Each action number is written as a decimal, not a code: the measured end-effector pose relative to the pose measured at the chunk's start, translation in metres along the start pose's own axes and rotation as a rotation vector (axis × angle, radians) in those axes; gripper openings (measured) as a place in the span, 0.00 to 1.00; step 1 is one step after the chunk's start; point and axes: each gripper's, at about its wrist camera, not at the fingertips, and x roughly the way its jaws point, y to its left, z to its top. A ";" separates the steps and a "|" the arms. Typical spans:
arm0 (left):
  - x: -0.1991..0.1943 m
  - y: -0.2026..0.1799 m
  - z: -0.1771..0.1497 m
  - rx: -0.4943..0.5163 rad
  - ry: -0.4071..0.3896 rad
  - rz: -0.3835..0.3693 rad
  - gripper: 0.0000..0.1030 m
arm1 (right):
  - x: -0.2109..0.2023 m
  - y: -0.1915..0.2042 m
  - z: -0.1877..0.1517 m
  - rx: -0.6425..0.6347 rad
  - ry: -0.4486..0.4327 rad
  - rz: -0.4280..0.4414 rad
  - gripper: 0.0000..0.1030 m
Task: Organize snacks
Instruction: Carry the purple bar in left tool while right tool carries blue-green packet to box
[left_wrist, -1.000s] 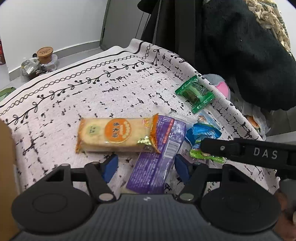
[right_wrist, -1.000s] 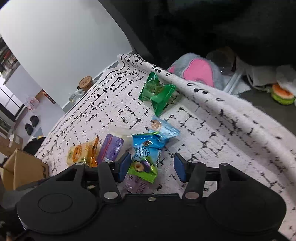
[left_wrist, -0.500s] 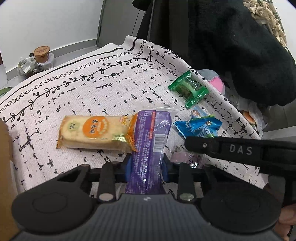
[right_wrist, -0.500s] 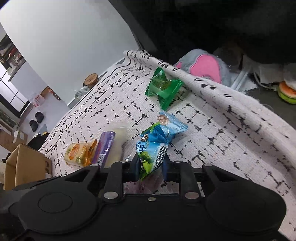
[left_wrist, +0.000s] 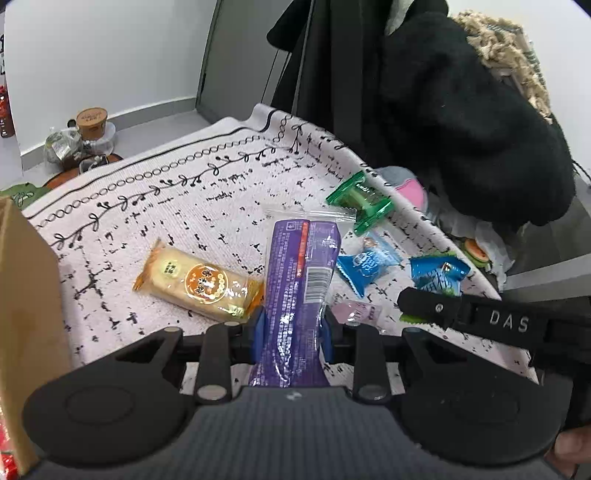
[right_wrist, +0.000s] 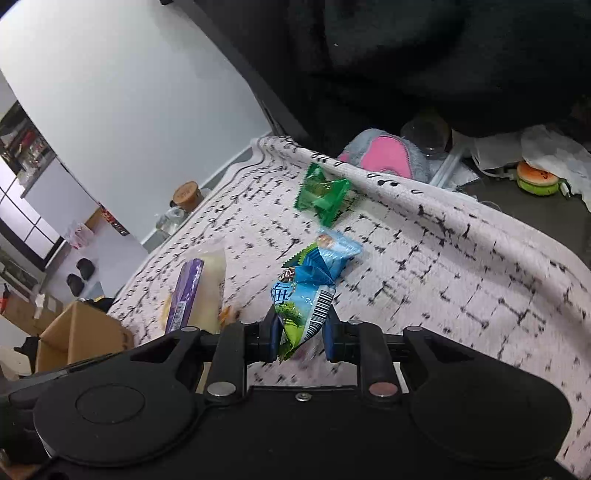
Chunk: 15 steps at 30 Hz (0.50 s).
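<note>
only left wrist view shows orange cracker pack (left_wrist: 197, 282) whole.

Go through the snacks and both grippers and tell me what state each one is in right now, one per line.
Left gripper: shut on the purple packet.
Purple packet: gripped at its near end.
Right gripper: shut on the blue and green packet.
Blue and green packet: pinched at its lower end.
Orange cracker pack: lying flat on the cloth, free.
Green candy: on the cloth, untouched.
Blue candy: on the cloth, untouched.
</note>
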 end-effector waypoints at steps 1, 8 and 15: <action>-0.004 -0.001 -0.001 0.005 -0.004 0.000 0.28 | -0.003 0.003 -0.002 -0.006 -0.004 0.007 0.21; -0.038 0.001 -0.004 0.005 -0.054 -0.008 0.28 | -0.022 0.022 -0.009 -0.036 -0.045 0.021 0.21; -0.075 0.009 -0.006 -0.025 -0.099 0.010 0.28 | -0.042 0.046 -0.020 -0.052 -0.085 0.024 0.21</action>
